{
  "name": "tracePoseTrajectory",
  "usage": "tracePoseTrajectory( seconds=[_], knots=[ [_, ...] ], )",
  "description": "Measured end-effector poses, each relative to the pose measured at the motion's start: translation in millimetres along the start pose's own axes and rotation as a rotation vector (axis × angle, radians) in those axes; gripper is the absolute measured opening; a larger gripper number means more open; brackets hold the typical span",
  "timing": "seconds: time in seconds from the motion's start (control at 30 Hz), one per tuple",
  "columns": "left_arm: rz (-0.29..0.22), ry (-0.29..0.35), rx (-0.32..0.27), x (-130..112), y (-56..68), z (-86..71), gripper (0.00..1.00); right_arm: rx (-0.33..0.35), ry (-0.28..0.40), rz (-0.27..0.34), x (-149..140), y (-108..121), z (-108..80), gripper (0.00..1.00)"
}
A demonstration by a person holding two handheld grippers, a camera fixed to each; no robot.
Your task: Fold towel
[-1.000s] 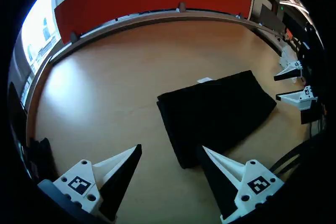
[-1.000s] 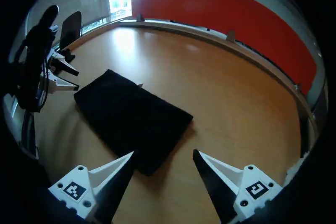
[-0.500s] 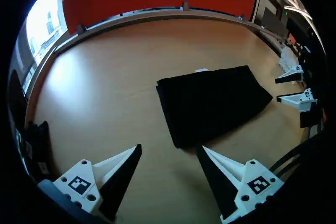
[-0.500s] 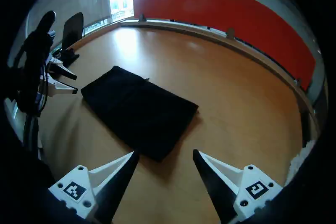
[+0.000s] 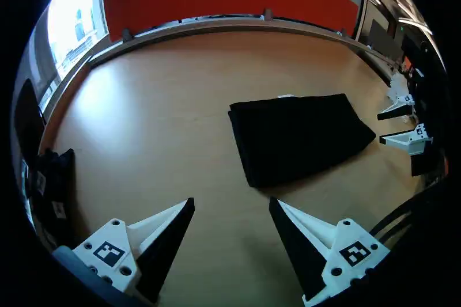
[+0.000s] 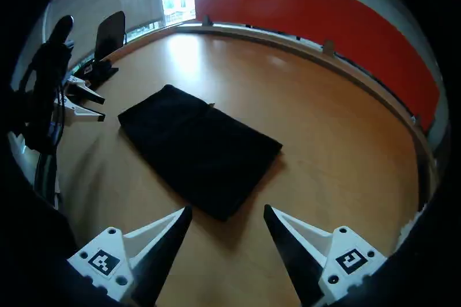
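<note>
Presently: towel [image 5: 297, 137], black, folded into compact rectangle, lay flat on table [image 5: 144, 122], centre-right of left gripper view. Left tongs [image 5: 230, 200] apart, empty, lower frame, short of cloth. Right tongs [image 6: 227, 208] likewise apart, empty, near towel corner. Judgement: fold looked complete; both held clear, probably to avoid disturbing it.

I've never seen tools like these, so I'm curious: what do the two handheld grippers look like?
The left gripper and right gripper look alike: pointed, wedge-shaped white plastic jaws with black inner faces, each jaw carrying a square black-and-white marker near its base.
</note>
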State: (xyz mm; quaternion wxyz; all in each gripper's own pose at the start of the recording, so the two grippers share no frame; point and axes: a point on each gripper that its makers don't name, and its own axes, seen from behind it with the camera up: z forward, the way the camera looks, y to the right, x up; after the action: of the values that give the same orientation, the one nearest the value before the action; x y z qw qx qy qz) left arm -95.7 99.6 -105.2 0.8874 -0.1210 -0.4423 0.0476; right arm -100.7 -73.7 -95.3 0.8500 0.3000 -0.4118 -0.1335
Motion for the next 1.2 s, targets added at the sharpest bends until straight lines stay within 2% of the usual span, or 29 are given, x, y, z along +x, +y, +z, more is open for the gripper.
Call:
tracePoseTrajectory(
  seconds=[0.5, 0.8, 1.1, 1.2],
  knots=[
    [-0.048, 0.088, 0.019, -6, -8.9, -20.5, 0.96, 0.057, -0.058, -0.081, -6, -6, 10.1, 0.72],
    [-0.058, 0.192, 0.032, -2, -14.5, -35.5, 0.96, 0.079, -0.094, -0.096, -8, -6, 14.5, 0.53],
    [-0.082, 0.247, 0.067, -6, -21.9, -44.6, 0.96, 0.087, -0.124, -0.128, -14, -4, 14.1, 0.53],
    [-0.093, 0.256, 0.077, -9, -25.1, -46.2, 0.96, 0.088, -0.127, -0.14, -13, -4, 16.2, 0.44]
  ],
)
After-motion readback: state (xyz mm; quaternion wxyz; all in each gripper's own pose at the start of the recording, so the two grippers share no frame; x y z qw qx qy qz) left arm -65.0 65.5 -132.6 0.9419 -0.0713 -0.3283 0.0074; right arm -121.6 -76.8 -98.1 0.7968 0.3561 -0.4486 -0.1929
